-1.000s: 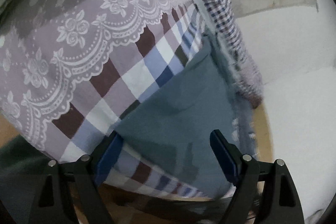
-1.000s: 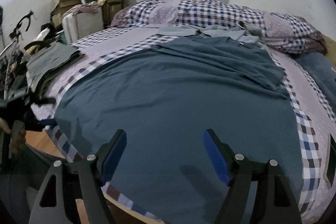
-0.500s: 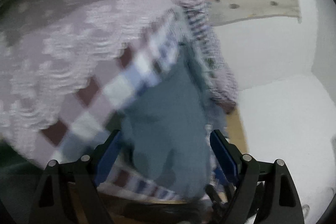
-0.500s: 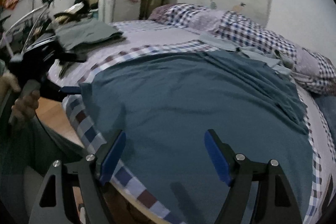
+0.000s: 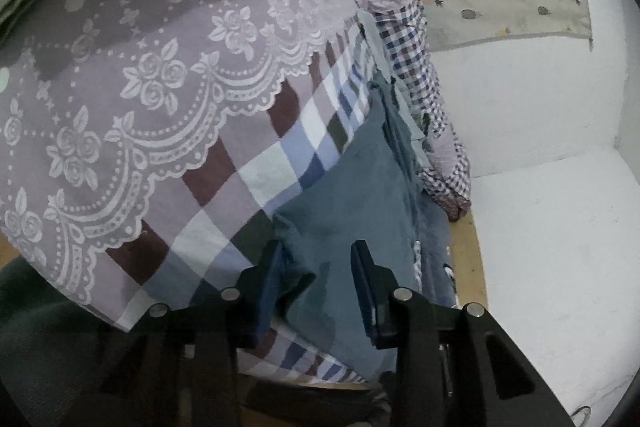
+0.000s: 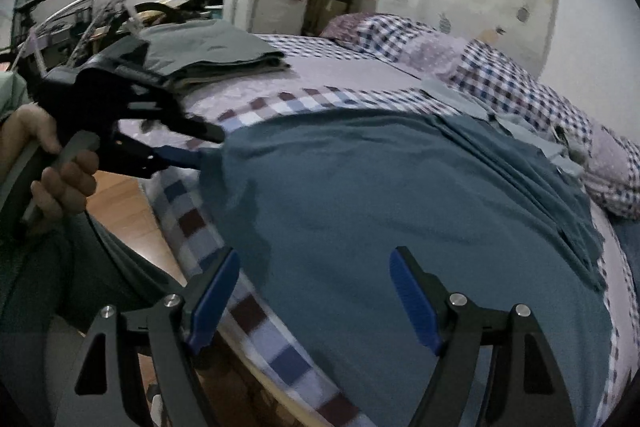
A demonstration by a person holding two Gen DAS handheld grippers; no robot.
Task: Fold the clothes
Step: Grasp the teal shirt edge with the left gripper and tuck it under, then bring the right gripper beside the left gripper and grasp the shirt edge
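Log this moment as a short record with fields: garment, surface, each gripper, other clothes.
garment: blue-grey shirt, spread flat
surface: bed with checked sheet
left gripper: jaws narrowed around the shirt's near-left corner, not fully closed
right gripper: open, over the shirt's near edge, holding nothing
other clothes: folded grey stack on the bed's far left
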